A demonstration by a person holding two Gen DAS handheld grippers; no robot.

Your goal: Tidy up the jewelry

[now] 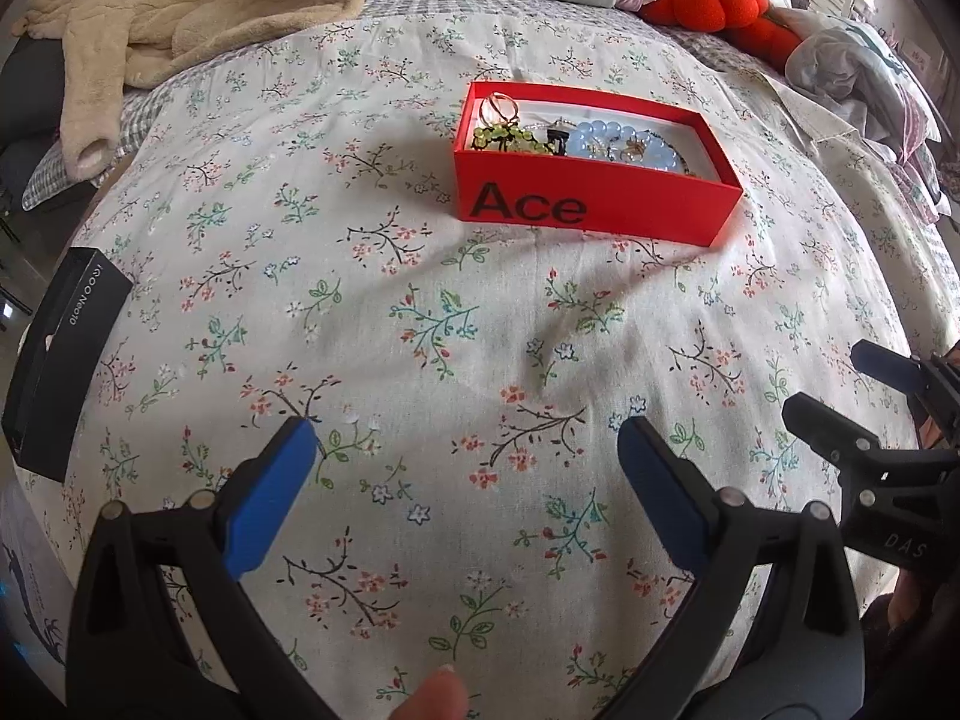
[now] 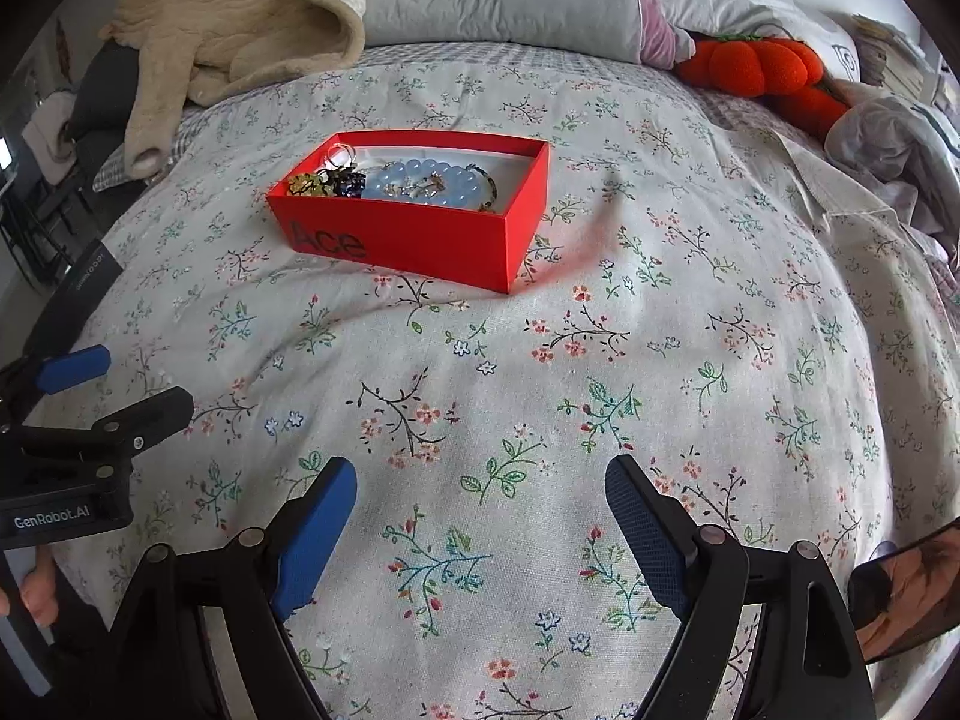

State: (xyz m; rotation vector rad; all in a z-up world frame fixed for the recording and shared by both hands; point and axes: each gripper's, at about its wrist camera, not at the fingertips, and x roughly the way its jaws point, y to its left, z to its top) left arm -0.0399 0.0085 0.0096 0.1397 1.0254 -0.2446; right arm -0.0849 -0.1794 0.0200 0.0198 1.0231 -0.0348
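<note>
Jewelry [image 1: 576,141] lies heaped in the red box [image 1: 600,204] well ahead of both left gripper [image 1: 468,480] and right gripper [image 2: 480,516], each released and empty, so tangled strands could drag neighbours out.

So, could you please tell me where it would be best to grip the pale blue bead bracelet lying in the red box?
Probably the pale blue bead bracelet at its near arc, from straight above: the red box is open-topped and its walls block sideways approaches. Other jewelry lies against the far beads.
</note>
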